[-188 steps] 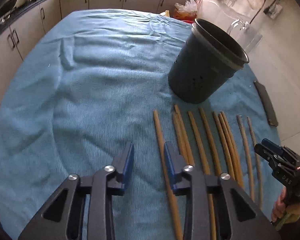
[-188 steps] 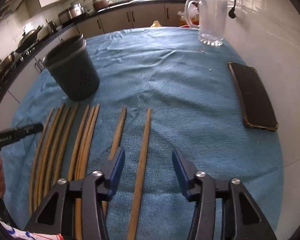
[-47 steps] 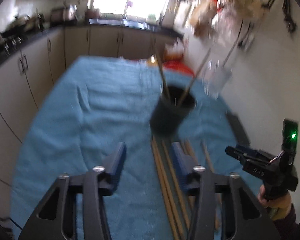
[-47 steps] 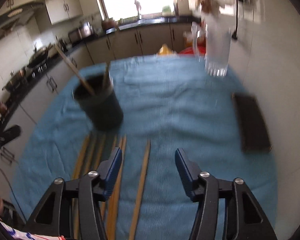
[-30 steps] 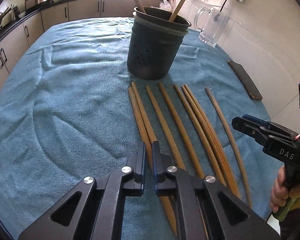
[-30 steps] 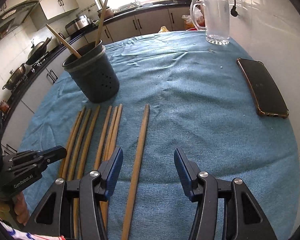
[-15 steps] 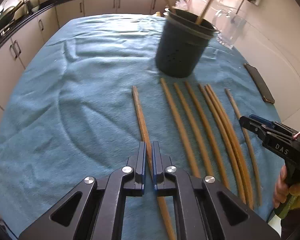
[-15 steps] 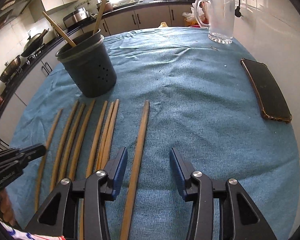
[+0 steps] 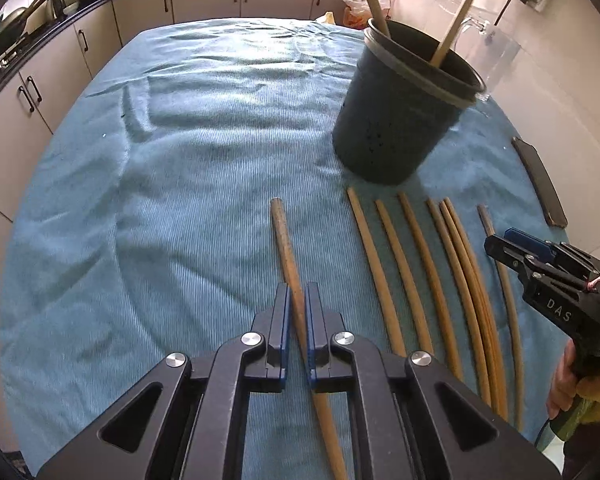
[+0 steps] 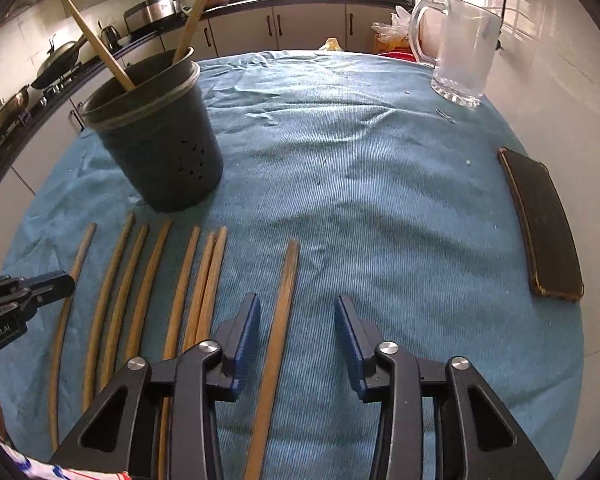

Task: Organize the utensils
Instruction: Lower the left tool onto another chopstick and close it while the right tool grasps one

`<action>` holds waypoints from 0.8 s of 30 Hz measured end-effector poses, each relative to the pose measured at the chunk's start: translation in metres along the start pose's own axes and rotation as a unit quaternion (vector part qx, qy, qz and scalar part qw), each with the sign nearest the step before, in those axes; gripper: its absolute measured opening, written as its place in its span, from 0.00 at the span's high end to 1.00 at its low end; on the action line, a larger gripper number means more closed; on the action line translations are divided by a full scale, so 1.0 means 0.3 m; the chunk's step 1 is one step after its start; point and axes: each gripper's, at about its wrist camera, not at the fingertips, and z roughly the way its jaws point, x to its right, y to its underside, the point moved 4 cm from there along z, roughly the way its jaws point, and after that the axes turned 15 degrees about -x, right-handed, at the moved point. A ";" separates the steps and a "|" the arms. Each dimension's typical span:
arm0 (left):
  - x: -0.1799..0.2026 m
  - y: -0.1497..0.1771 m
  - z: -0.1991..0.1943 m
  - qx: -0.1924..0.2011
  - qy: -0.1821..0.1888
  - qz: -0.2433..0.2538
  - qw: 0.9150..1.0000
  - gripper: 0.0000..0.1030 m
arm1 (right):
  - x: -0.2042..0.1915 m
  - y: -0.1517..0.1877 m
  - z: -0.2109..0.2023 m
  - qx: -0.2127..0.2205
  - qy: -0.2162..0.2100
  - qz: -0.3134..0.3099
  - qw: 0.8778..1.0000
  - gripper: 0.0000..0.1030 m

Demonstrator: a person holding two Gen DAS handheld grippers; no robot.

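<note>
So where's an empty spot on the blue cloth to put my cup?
Bare cloth lies between the pot, the jug and the phone. Left of the pot is bare too. It's crowded below the pot, where the chopsticks lie.

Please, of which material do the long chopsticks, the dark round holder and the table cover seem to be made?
Long tan chopsticks: probably bamboo or wood, matte, with lengthwise grain and slight bends.
Dark round utensil holder: likely plastic, with a smooth dull wall, small drain holes and a lighter rim band.
Blue table cover: woven fabric, towel-like, with fine ribs and soft wrinkles.
</note>
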 end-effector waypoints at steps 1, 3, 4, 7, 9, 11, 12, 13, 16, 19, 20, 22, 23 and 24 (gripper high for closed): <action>0.001 -0.009 0.003 -0.001 0.001 -0.001 1.000 0.94 | 0.002 -0.010 0.004 -0.002 0.001 -0.002 1.000 0.65; -0.003 -0.029 0.008 -0.004 0.005 -0.005 1.000 0.93 | 0.006 -0.033 0.013 -0.006 0.003 -0.005 1.000 0.67; -0.004 -0.037 0.011 -0.006 0.006 -0.006 1.000 0.93 | 0.007 -0.043 0.017 -0.007 0.004 -0.007 1.000 0.67; -0.005 -0.058 0.019 -0.006 0.007 -0.006 1.000 0.92 | 0.004 -0.074 0.028 -0.011 0.010 -0.011 1.000 0.67; -0.002 -0.073 0.023 -0.006 0.006 -0.005 1.000 0.92 | 0.000 -0.087 0.034 -0.011 0.017 -0.015 1.000 0.67; -0.001 -0.087 0.027 -0.005 0.007 -0.005 1.000 0.92 | -0.004 -0.093 0.038 -0.009 0.021 -0.016 1.000 0.67; -0.002 -0.098 0.030 -0.005 0.007 -0.004 1.000 0.92 | -0.006 -0.095 0.038 -0.008 0.022 -0.015 1.000 0.68; -0.003 -0.102 0.030 -0.005 0.008 -0.004 1.000 0.92 | -0.004 -0.096 0.039 -0.007 0.022 -0.015 1.000 0.68; -0.009 -0.123 0.035 -0.004 0.014 -0.008 1.000 0.92 | -0.005 -0.089 0.036 -0.002 0.021 -0.008 1.000 0.71; -0.013 -0.144 0.039 -0.002 0.026 -0.017 1.000 0.89 | -0.003 -0.089 0.035 0.000 0.019 -0.002 1.000 0.71; -0.015 -0.149 0.040 -0.002 0.031 -0.020 0.999 0.88 | -0.008 -0.081 0.031 0.001 0.020 -0.001 1.000 0.71; -0.017 -0.160 0.042 -0.002 0.035 -0.026 0.999 0.88 | -0.012 -0.082 0.031 0.001 0.024 -0.002 1.000 0.71; -0.018 -0.166 0.043 -0.002 0.035 -0.028 0.999 0.87 | -0.013 -0.083 0.032 0.001 0.025 -0.002 1.000 0.71; -0.018 -0.176 0.044 -0.002 0.034 -0.030 0.999 0.87 | -0.015 -0.080 0.030 0.001 0.025 -0.001 1.000 0.72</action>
